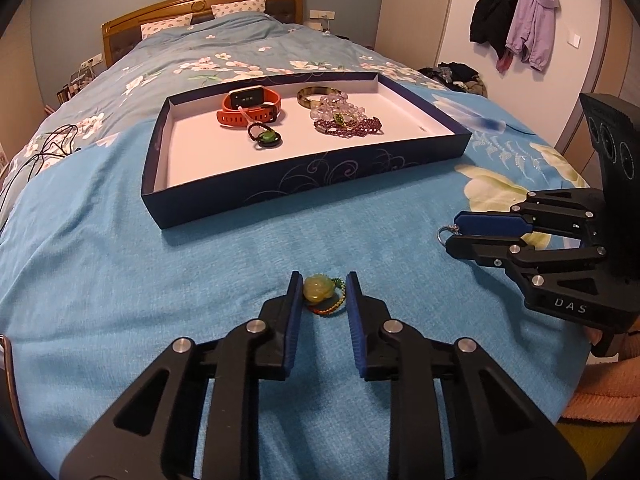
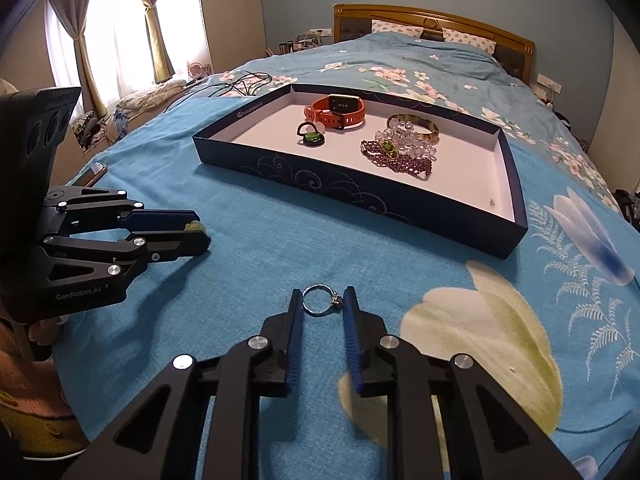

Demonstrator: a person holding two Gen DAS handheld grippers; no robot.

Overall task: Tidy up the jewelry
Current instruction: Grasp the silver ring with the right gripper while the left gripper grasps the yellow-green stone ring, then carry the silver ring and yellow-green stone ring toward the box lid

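Left wrist view showed the left gripper, fingers spread around a jade pendant on the bedspread, while the right gripper, likewise spread, seemingly bracketed a silver ring that could skid off the soft fabric short of the tray.

Daylight is coming in thru the curtained window at upper left of the right wrist view, blowing out to white there, w/ the rest of the room staying moderately dim. The box tray is casting a soft shadow onto the blue bedspread along its near wall. Fisheye distortion is bending straight edges & black vignetting is filling the corners; centres are staying sharp w/ no motion blur.
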